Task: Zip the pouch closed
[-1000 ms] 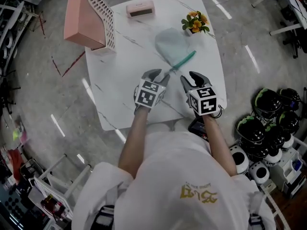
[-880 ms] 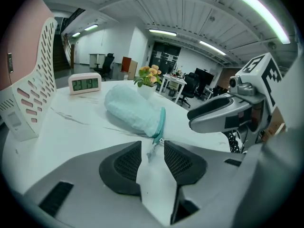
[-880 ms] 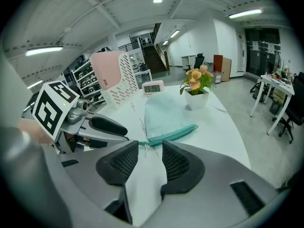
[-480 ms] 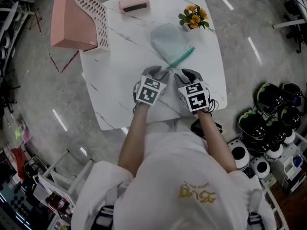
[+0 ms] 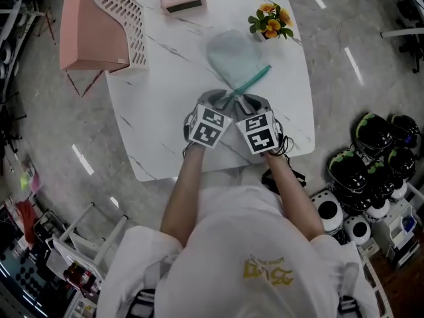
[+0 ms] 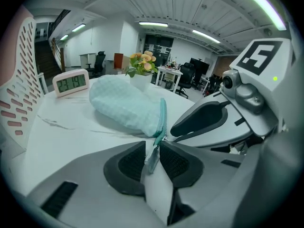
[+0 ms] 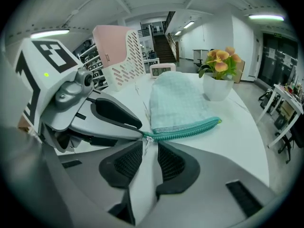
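1. While both claws meet at the near end of its teal zipper (image 5: 250, 83), the pale green pouch (image 5: 233, 55) lies flat on the white marble table (image 5: 159, 111), zipper edge turned toward the person
2. On the left gripper (image 6: 152, 146) the jaws have just been closing and stand a narrow gap apart; the zipper's teal end tab (image 6: 153, 159) sits between the pads, not plainly squeezed
3. On the right gripper (image 7: 150, 144) the jaws have likewise just been closing and are a small gap apart; the little metal pull (image 7: 148, 140) stands between the tips, with free space on one side
4. Seen from the head view, the two claws sit just beside each other
5. Beyond the pouch stand potted flowers (image 5: 268, 26), a pink clock (image 5: 182, 0) and a pink perforated rack (image 5: 96, 25)
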